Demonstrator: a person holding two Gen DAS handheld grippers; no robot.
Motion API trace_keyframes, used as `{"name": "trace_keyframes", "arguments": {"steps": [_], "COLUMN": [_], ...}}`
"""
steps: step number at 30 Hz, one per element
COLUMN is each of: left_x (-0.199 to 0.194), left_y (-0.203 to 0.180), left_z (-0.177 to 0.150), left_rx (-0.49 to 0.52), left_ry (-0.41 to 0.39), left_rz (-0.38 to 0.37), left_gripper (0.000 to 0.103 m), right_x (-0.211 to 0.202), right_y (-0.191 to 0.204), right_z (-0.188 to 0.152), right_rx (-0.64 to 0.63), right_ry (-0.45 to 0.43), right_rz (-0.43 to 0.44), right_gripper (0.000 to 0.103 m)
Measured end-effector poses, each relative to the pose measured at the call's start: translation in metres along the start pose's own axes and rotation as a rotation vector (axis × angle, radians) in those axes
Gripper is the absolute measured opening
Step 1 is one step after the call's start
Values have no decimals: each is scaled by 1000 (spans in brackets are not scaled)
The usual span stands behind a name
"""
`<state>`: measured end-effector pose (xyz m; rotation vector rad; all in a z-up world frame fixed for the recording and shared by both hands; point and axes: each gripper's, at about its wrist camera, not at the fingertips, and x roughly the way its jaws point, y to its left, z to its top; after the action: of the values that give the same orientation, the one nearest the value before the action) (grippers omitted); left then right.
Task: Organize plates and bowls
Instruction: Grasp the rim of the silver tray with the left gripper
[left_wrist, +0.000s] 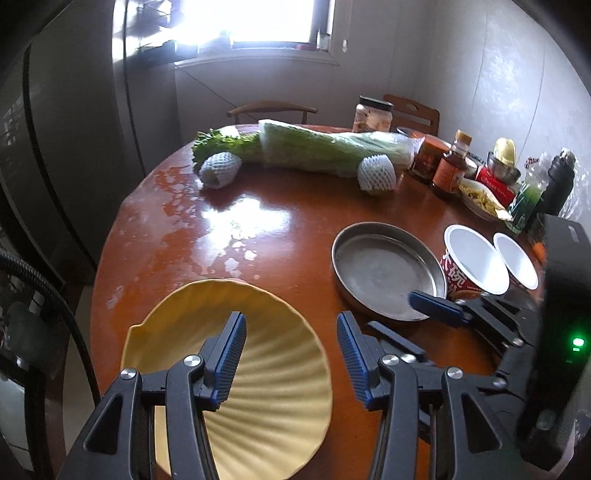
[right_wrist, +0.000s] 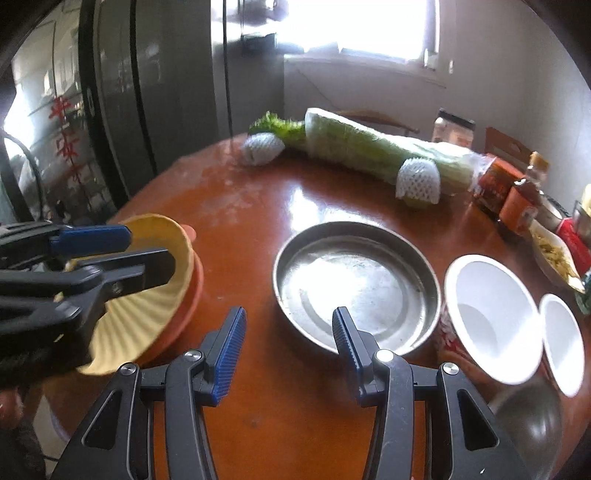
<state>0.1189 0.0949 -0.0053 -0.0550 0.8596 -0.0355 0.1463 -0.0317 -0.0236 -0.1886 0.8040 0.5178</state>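
A yellow ribbed plate (left_wrist: 266, 369) lies on an orange plate (right_wrist: 188, 295) at the table's near left edge. My left gripper (left_wrist: 290, 321) hangs open just above it. Its left finger is over the plate's inside and its right finger is past the plate's right rim, with no pad pressing on it. A round steel pan (right_wrist: 354, 284) sits mid-table. My right gripper (right_wrist: 289, 314) is open and empty, its right finger over the pan's near rim. Two white-lined paper bowls (right_wrist: 491, 317) (right_wrist: 561, 343) with red print stand to the right of the pan.
A wrapped cabbage (left_wrist: 332, 151), celery and two foam-netted fruits (left_wrist: 378, 173) lie across the far side of the round brown table (left_wrist: 258, 221). Jars, bottles and snack packs crowd the right edge. A dark fridge (right_wrist: 147, 92) stands on the left. Chairs are behind the table.
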Motion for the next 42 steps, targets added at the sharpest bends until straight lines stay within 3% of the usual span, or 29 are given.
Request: {"name": "trace_keyframes", "arguments": {"steps": [5,10,13,18,23,30,34,37,42], "left_x": [10,14,12,9,0,-3,-2,0,-1], "left_y": [-8,-22,-33,-54,-74,-88,-89,-88,-87], "left_z": [2,-2,-9,-26,-46,-67,-74,-75,-77], "left_rx": [16,50,79,131,165,177,154,133,121], "left_ry": [22,40,47,64,71,100,112,116,101], "left_rz": [-6,-16,-23,-51,-79,-50,-55,-57,-43], "left_gripper": [51,51,51,51,51,51,51,51,51], "right_x": [19,9,-9,-42,-72,-101,-119,-129,-116], "right_y": [-1,2,5,15,16,11,0,-13,-29], "right_z": [-3,-13,-29,-64,-95,-119,-122,-126,-131], "right_rx": [-17,-49,-60,-108,-135,-143,-89,-14,105], "right_ry": [50,67,85,93,102,99,66,31,52], "right_rz": [33,71,129,153,140,133,121,71,45], "right_gripper": [50,49,49,49,49,49,50,60,61]}}
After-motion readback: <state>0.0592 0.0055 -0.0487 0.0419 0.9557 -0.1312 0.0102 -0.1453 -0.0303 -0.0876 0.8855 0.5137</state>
